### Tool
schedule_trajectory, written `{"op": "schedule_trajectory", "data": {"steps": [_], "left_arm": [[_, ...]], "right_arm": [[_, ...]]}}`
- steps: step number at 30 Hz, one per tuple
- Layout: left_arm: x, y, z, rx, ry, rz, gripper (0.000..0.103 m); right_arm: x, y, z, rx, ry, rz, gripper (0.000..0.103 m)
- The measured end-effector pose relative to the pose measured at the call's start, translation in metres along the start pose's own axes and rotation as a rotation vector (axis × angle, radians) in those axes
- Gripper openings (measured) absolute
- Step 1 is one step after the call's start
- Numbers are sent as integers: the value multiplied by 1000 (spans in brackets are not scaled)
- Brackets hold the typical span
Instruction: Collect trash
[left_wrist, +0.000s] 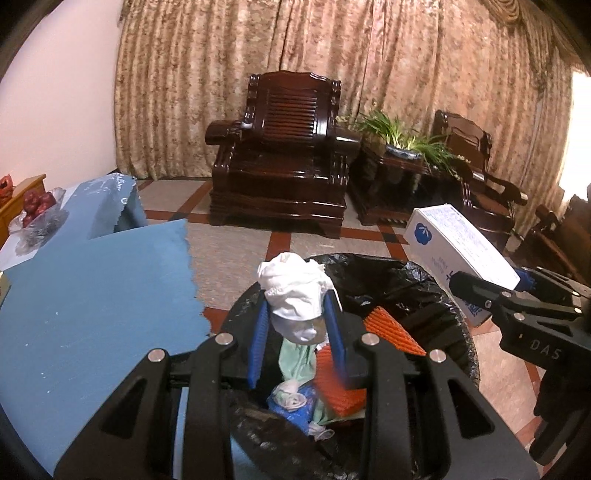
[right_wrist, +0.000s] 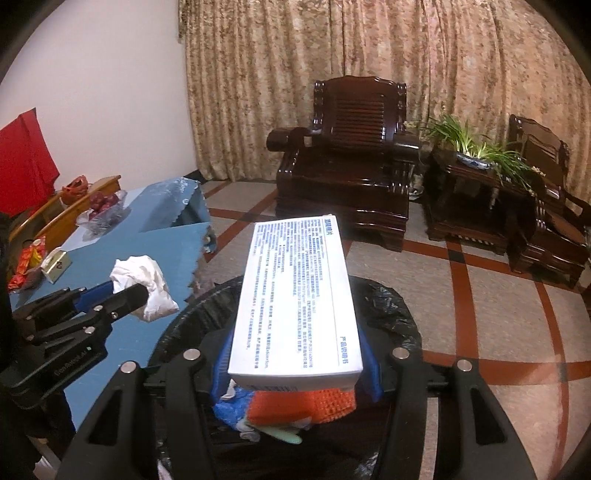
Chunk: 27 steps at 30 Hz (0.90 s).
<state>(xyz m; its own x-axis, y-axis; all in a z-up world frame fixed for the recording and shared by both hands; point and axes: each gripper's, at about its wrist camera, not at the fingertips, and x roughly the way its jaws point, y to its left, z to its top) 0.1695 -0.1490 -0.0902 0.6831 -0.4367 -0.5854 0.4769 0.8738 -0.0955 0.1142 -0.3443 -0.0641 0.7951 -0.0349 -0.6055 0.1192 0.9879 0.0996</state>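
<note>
Your left gripper (left_wrist: 297, 328) is clenched on a crumpled white tissue (left_wrist: 295, 295), its blue pads (left_wrist: 334, 325) pressing the wad from both sides. You hold it above the bin (left_wrist: 458, 321), which is lined with a black bag and stands on the tiled floor (left_wrist: 240, 251) just beside the blue-covered surface (left_wrist: 92, 295). In the right wrist view the same tissue (right_wrist: 142, 284) sits over the edge of the surface (right_wrist: 122, 343), at the bin's left rim.

Your right gripper (right_wrist: 295, 365) is grasping a white box (right_wrist: 295, 295) printed with blue text, pinched by its sides near the end closest to you, with the far end pointing out across the bin (right_wrist: 391, 317). From the left wrist view the box (left_wrist: 454, 247) hangs at the bin's right rim, tilted.

Already in the bin lie orange ribbed pieces (left_wrist: 391, 328), a pale green scrap (left_wrist: 297, 362) and blue and white bits (left_wrist: 291, 402).

A bowl of red fruit (left_wrist: 37, 206) stands farther back on the surface. A dark wooden armchair (left_wrist: 280, 151) and a potted plant (left_wrist: 402, 144) stand before the curtain (left_wrist: 369, 55)
</note>
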Motion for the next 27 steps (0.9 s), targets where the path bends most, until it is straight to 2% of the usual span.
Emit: {"op": "schedule_trajectory", "data": {"steps": [4,7,9,10,12,14,18,27], "left_arm": [[15,-5,1,0,12,-12,30],[24,-7,3,2,29,-34,41],[25,-7,2,6,28,-44,55],[24,-7,2,10,24,-42,58],[21,-6,1,15,16,-37,68],[19,-4,1,14,17,-27,76],[8,3,-1,0,10,-2,90],[-40,31,-14,-49,14,87,95]], "right_arm": [[12,-11,1,3,6,-8,55],[18,-15,0,1,8,-15,56],[23,-19,0,1,18,-34,65],[24,-22,-1,6,21,-41,74],[22,-25,-3,12,15,-49,79],[18,-26,-4,12,8,-59,92],[10,-25,-7,22,3,-48,97],[-21,-3,-10,17,-8,14,97]]}}
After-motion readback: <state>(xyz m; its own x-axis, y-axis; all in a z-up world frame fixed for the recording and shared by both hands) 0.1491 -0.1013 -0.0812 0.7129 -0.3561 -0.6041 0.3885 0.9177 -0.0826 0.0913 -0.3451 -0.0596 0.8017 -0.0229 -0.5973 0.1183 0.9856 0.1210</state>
